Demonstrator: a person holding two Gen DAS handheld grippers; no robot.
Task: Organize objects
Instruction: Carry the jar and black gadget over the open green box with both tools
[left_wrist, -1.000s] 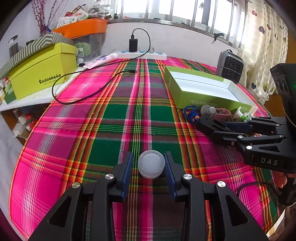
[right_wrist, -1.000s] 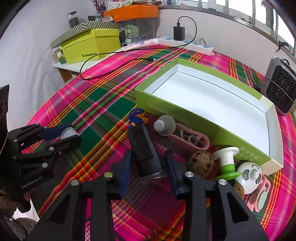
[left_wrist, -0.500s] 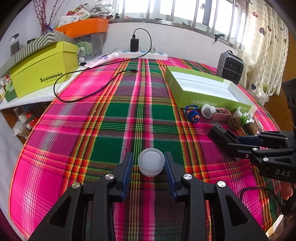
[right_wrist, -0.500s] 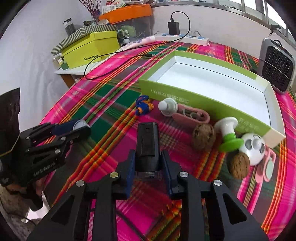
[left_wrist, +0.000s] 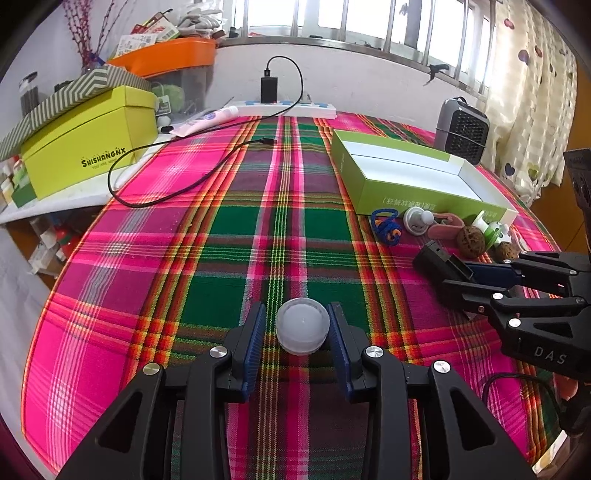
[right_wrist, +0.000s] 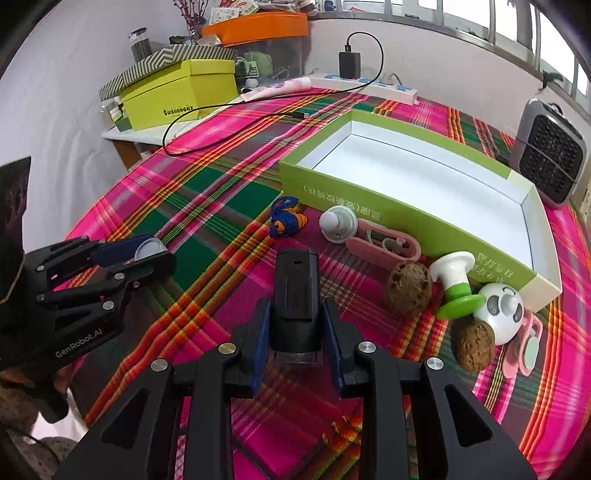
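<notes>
While spread under everything, plaid tablecloth (left_wrist: 207, 236). Far right on it, open green box (right_wrist: 424, 177), white inside. Near its front wall, scattered trinkets: two walnuts (right_wrist: 408, 288), green-and-white knob (right_wrist: 456, 284), panda toy (right_wrist: 498, 314), blue cord bundle (right_wrist: 284, 221). Right gripper (right_wrist: 295, 332) pinching black device (right_wrist: 295, 291), raised above the cloth. Left gripper (left_wrist: 297, 332) clamped on white cap (left_wrist: 302, 325), near centre.
</notes>
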